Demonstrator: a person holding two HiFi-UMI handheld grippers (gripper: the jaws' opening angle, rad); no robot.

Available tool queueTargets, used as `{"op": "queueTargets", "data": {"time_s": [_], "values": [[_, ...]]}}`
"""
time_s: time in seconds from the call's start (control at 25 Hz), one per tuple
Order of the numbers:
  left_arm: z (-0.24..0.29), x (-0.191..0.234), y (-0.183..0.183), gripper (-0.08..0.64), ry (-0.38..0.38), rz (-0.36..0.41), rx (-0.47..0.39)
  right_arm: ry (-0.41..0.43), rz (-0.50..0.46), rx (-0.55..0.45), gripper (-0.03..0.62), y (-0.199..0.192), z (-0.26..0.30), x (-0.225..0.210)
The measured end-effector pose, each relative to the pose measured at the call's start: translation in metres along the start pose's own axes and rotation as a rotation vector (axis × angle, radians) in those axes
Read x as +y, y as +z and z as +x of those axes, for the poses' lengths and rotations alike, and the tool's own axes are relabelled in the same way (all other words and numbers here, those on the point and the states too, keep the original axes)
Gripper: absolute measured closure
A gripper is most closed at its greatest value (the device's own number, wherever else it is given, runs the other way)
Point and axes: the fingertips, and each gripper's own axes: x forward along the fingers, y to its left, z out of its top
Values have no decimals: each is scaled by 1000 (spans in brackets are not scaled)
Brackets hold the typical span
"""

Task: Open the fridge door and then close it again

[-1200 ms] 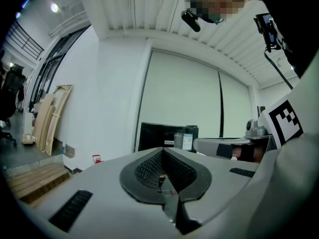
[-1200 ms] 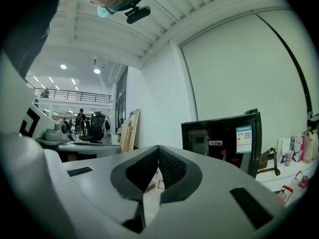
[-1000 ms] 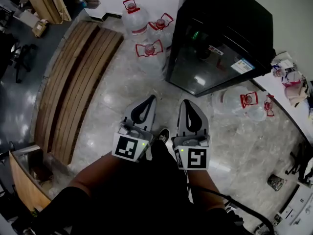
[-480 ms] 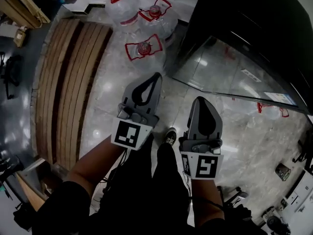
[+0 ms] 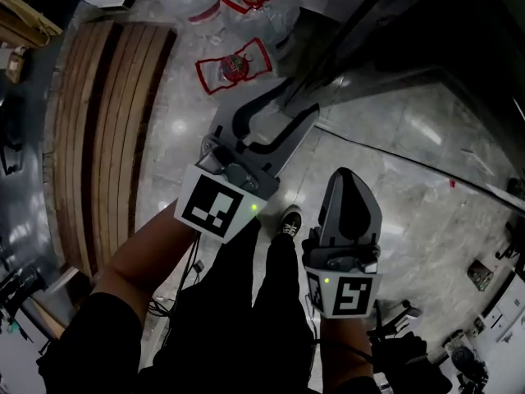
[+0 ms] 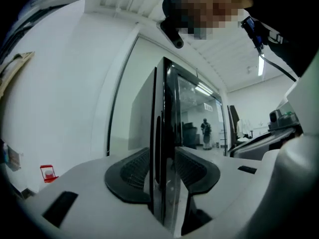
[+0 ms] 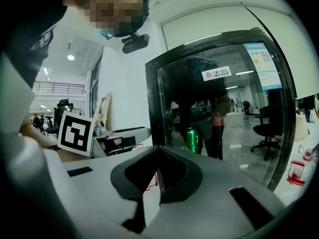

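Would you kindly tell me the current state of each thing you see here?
fridge door: looks closed, edge between the left jaws.
left gripper: jaws opening, astride the door's edge.
right gripper: shut, empty.
green can: upright behind the door glass.
water jug: upright, capped.

Grey left tongs [image 5: 297, 98], grey right tongs [image 5: 349, 175], black-and-white marker cubes [image 5: 215, 206], green lights [image 5: 255, 208], seemingly black clothing [image 5: 238, 318]
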Motion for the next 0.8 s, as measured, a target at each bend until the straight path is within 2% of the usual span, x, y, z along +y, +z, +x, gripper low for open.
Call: {"op": "queueTargets", "data": {"time_s": [0.2, 0.32, 0.4, 0.8], "values": [[20, -5, 5, 396, -94, -3, -27, -27, 7, 26, 577, -16, 1, -5], [23, -10, 4, 397, -124, 1, -26, -52, 7, 23, 577, -17, -1, -11], [23, -11, 4, 425, -122, 6, -26, -68, 11, 18, 577, -16, -2, -15], [20, -12, 3, 433, -32, -61, -13, -98, 26, 31, 577, -21, -29, -25]]}}
